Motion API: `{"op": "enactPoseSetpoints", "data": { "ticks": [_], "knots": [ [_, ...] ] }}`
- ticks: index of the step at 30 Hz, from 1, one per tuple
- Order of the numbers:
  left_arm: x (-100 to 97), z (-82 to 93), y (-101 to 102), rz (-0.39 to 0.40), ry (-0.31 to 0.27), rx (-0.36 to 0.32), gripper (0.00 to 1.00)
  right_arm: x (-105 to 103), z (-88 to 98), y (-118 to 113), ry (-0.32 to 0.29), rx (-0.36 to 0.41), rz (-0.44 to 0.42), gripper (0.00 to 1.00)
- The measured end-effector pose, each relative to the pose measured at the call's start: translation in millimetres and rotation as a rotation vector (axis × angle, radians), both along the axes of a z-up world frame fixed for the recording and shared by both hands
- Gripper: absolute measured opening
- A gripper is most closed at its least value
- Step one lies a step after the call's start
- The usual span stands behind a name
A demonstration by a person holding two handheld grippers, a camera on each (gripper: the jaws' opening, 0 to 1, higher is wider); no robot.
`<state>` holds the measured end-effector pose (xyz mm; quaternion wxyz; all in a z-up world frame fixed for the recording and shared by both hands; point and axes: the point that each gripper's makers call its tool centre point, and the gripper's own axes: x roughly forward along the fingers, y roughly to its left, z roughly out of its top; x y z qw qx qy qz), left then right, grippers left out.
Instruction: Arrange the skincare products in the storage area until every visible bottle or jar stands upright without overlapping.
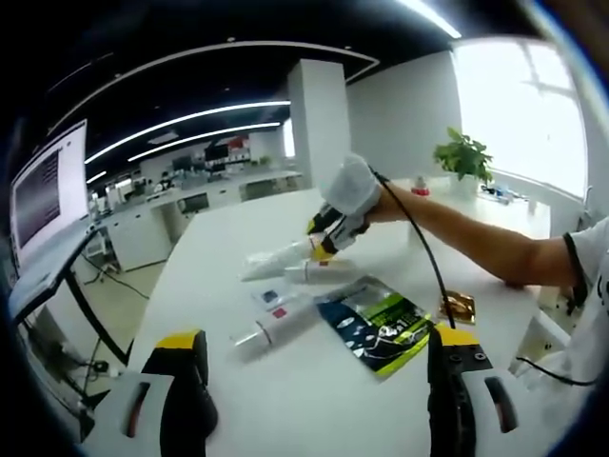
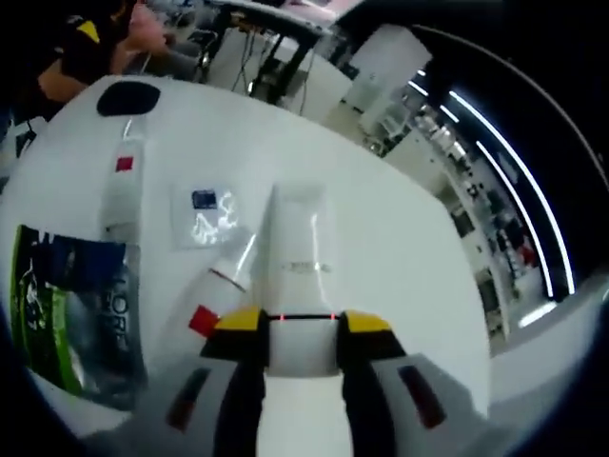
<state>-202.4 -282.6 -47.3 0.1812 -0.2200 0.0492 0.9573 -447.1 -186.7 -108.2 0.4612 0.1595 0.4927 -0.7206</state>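
My right gripper [image 2: 302, 322] is shut on the wide end of a white tube [image 2: 299, 243], which points away over the white table [image 2: 400, 228]. In the left gripper view the same right gripper [image 1: 322, 244], held by a gloved hand, has that tube [image 1: 274, 259] low over the table. A second white tube [image 1: 314, 271] lies just beside it. A third tube with a red label [image 1: 278, 327] lies nearer, also seen as the tube [image 2: 122, 190] at the left. A small sachet [image 2: 205, 215] lies flat between them. My left gripper [image 1: 319, 373] is open over the near table, holding nothing.
A green and black foil packet [image 1: 379, 328] lies flat to the right of the tubes, with a small gold item [image 1: 459, 307] beyond it. A person's arm [image 1: 476, 243] reaches across the table from the right. A potted plant [image 1: 463, 157] stands at the far edge.
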Motion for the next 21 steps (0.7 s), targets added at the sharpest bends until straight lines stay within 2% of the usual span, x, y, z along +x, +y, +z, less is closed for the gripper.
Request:
{"op": "enactPoseSetpoints", "data": {
  "ticks": [15, 20, 21],
  "knots": [
    [-0.6, 0.2, -2.4, 0.003, 0.004, 0.009, 0.99, -15.1, 16.9, -4.4, 0.263, 0.140, 0.039, 0.29],
    [-1.7, 2.7, -1.6, 0.006, 0.016, 0.037, 0.98, -18.8, 18.3, -1.0, 0.328, 0.169, 0.044, 0.29],
    [-2.0, 2.8, -1.7, 0.006, 0.016, 0.039, 0.98, -20.9, 21.5, -2.2, 0.362, 0.176, 0.054, 0.29]
  ]
}}
